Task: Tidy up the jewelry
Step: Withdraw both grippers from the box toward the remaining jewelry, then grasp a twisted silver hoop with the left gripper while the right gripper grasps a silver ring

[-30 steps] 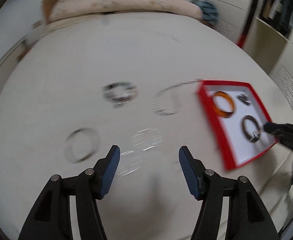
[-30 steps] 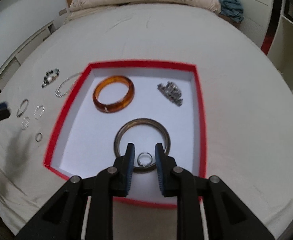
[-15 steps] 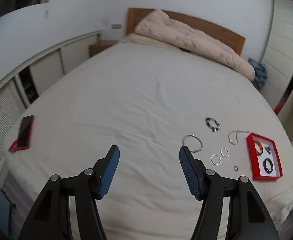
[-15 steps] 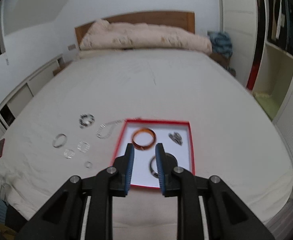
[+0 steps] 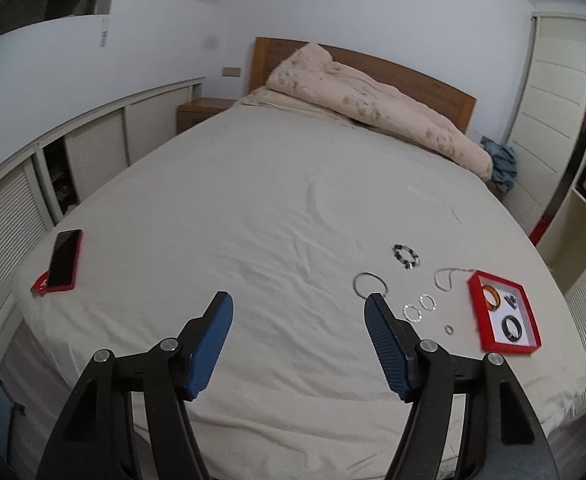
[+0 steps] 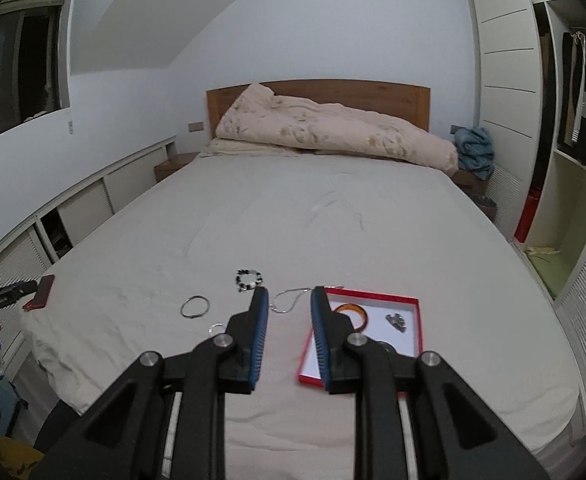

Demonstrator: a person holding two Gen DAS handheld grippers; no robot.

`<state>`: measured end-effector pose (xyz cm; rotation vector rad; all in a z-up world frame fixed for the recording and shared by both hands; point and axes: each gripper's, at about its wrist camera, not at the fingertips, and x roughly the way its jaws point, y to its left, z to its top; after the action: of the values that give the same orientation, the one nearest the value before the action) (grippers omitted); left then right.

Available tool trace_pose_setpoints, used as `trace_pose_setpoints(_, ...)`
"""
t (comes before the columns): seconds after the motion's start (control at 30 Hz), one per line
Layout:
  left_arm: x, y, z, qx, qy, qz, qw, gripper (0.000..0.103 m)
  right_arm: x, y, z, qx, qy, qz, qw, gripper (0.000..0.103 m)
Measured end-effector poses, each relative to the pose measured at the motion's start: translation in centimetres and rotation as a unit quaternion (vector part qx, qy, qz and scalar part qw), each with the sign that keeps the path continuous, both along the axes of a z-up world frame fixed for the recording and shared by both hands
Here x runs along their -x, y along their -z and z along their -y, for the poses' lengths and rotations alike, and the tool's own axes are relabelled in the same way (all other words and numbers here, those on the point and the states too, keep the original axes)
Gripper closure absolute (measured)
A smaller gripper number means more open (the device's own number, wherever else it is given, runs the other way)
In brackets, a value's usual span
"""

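Note:
A red tray [image 5: 475,303] [image 6: 418,314] lies near the bed's front right corner, holding an amber bangle [image 5: 491,293] [image 6: 353,309], a dark bangle [image 5: 511,326] and a small chain piece [image 6: 397,321]. Loose on the sheet to its left are a silver chain [image 5: 444,277] [image 6: 287,301], a beaded bracelet [image 5: 405,256] [image 6: 248,277], a silver bangle [image 5: 369,283] [image 6: 194,306], two small hoops [image 5: 419,307] and a small ring [image 5: 448,329]. My left gripper [image 5: 297,316] is open wide and empty, held back above the bed. My right gripper [image 6: 289,306] is open and empty, far above the tray.
A phone in a red case [image 5: 65,259] [image 6: 41,291] lies at the bed's front left corner. A rolled duvet [image 5: 373,102] lies by the headboard. Cabinets [image 5: 21,200] run along the left; wardrobe shelves [image 6: 565,184] stand on the right.
Both grippers pulled far back and up from the jewelry. The right gripper left a small ring in the tray by the dark bangle and has opened a little wider.

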<state>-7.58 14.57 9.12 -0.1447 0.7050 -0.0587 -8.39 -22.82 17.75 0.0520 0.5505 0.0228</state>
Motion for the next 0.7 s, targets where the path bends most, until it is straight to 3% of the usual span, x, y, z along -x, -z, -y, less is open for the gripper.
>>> trace_pose_setpoints(0.17, -1.8, 2.0, 2.7, -0.027, 0.013, -0.021, 0.9993, 0.036, -1.9, 2.5, -1.3, -0.012, -0.021, -0.03, 0.999, 0.082)
trace_pose_setpoints(0.3, -4.3, 5.5, 5.7, -0.044, 0.042, -0.06, 0.9963, 0.04, -5.3, 6.7, -2.4, -0.018, -0.041, -0.084, 0.995, 0.082)
trace_pose_setpoints(0.53, -9.3, 12.0, 11.1, -0.053, 0.105, -0.134, 0.984, 0.045, -11.7, 16.3, -4.4, -0.041, -0.083, -0.185, 0.978, 0.082)
trace_pose_setpoints(0.63, -11.6, 14.4, 13.3, -0.049, 0.132, -0.159, 0.9772, 0.047, -13.6, 19.0, -4.7, -0.047, -0.093, -0.211, 0.972, 0.082)
trace_pose_setpoints(0.7, -13.2, 15.9, 15.0, -0.046, 0.152, -0.173, 0.972, 0.054, -15.2, 21.0, -4.8, -0.052, -0.098, -0.229, 0.967, 0.082)
